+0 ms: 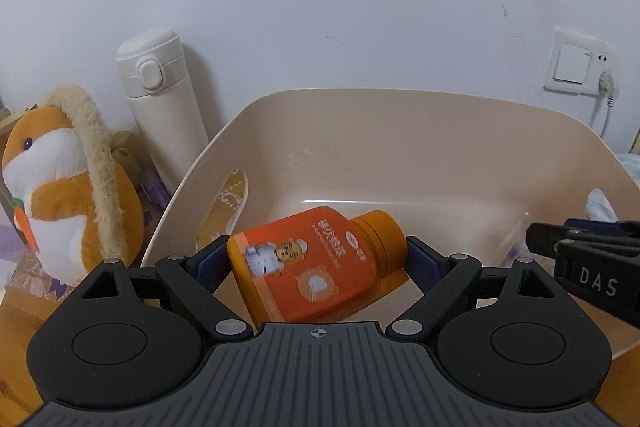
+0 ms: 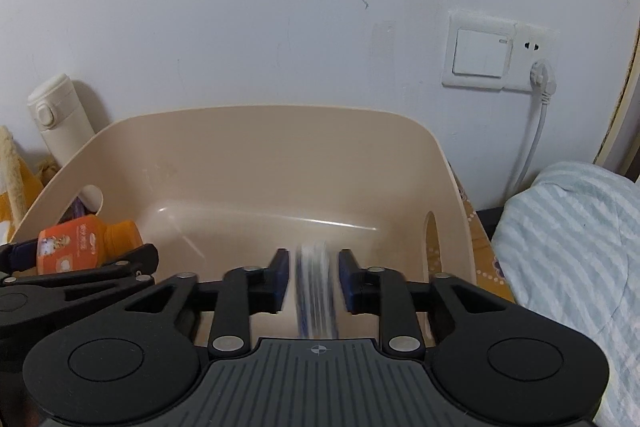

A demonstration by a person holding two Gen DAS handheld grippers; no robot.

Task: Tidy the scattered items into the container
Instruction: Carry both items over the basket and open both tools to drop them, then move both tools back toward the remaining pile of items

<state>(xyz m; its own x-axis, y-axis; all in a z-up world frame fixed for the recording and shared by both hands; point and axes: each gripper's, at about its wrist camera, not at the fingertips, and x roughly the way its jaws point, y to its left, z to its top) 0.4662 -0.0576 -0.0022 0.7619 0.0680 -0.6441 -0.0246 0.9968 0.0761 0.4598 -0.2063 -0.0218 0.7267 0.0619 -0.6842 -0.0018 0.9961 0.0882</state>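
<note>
The left claw [image 1: 318, 263] spreads wide, its blue pads clamping the orange plastic bottle [image 1: 316, 265] sideways above the beige plastic tub [image 1: 400, 131]. The right claw [image 2: 313, 277] stands parted over the tub; a blurred white-and-blue striped item [image 2: 316, 291] sits between its pads, touching neither.

1 beige tub [image 1: 400, 115], 1 orange bottle [image 1: 316, 263], 1 blurred white-blue item [image 2: 316, 291] – kind unclear; 2 grippers – left [image 1: 316, 259], right [image 2: 314, 279]; 1 cream flask [image 1: 160, 107], 1 plush toy [image 1: 60, 187], 1 wall switch [image 2: 480, 51], 1 plug [image 2: 542, 77], 1 striped blanket [image 2: 568, 247]
</note>
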